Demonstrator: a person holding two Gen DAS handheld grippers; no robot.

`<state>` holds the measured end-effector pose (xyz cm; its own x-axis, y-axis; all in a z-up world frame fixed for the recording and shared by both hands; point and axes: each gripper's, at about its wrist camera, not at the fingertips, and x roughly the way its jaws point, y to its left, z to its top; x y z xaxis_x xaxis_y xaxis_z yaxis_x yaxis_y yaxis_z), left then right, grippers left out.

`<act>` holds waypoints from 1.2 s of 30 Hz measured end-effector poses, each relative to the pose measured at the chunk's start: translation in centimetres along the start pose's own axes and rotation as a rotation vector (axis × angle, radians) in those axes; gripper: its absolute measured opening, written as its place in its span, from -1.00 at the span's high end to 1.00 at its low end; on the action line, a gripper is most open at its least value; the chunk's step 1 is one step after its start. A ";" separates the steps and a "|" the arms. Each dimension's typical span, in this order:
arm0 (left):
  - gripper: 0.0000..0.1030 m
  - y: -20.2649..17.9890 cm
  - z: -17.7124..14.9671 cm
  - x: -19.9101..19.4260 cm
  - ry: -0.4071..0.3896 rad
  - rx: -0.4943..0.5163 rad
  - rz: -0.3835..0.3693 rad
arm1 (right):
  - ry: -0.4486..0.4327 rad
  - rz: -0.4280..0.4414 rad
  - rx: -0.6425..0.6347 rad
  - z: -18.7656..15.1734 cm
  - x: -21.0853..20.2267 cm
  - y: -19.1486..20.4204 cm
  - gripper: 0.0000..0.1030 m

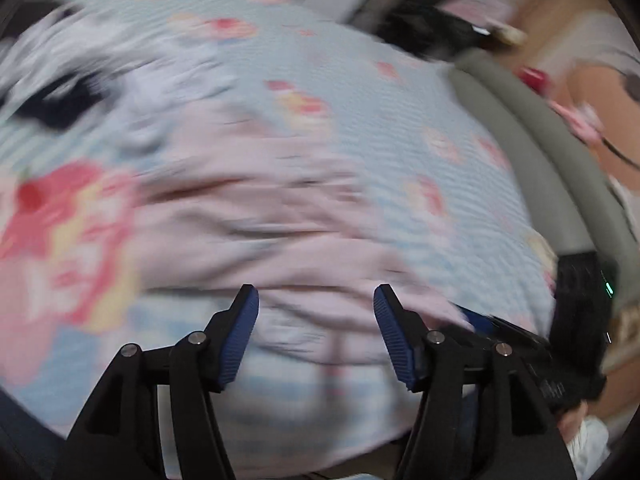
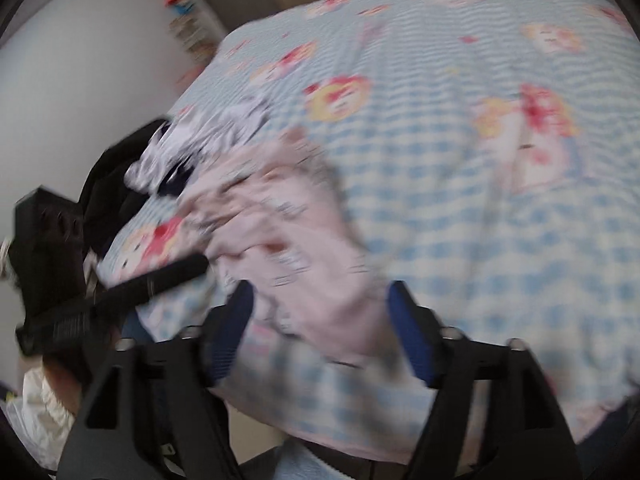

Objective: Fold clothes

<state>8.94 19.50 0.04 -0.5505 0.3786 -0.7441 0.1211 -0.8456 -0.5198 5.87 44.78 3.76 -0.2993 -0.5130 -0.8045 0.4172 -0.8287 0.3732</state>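
Both tools sat nearest the lens, jaws spread wide with nothing between the pads: left tool (image 1: 316, 308) and right tool (image 2: 320, 304) each hung over the pink garment (image 1: 280, 220), not touching it as far as the blur allowed.

Garment lay crumpled on the bed (image 1: 400, 120), near the front edge, on a blue checked cover with cartoon prints. Right wrist view showed the same pink garment (image 2: 288, 240) bunched, with the left tool's finger (image 2: 168, 276) reaching in beside it.

Handling, my read: thin, light, soft knit; no stiffness, would sag and drape off any single pinch. Not fragile, not slippery on the pads. Best hold looked like two separate edge points, hem or shoulder corners, one per tool, so it could be pulled flat. Corners weren't identifiable in these frames, too smeared.

Counts: one pink garment; one white and dark pile (image 2: 192, 144) further back on the bed, pieces in it not countable; two tools.
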 end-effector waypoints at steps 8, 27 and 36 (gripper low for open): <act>-0.07 -1.8 1.3 4.7 0.096 0.041 0.020 | -0.034 -0.164 -0.044 -0.3 0.4 0.7 0.77; 0.04 -10.0 1.0 5.6 0.138 0.378 -0.036 | -0.210 -0.353 0.163 -0.4 -12.7 -8.4 0.24; 0.80 -11.2 -0.4 9.4 0.178 0.381 -0.021 | -0.030 -0.351 0.230 -4.3 -8.5 -11.6 -0.25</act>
<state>2.73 32.69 -1.33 -0.3940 0.4284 -0.8131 -0.2216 -0.9029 -0.3684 7.26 59.77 4.27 -0.4158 -0.1937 -0.8886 0.0840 -0.9811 0.1746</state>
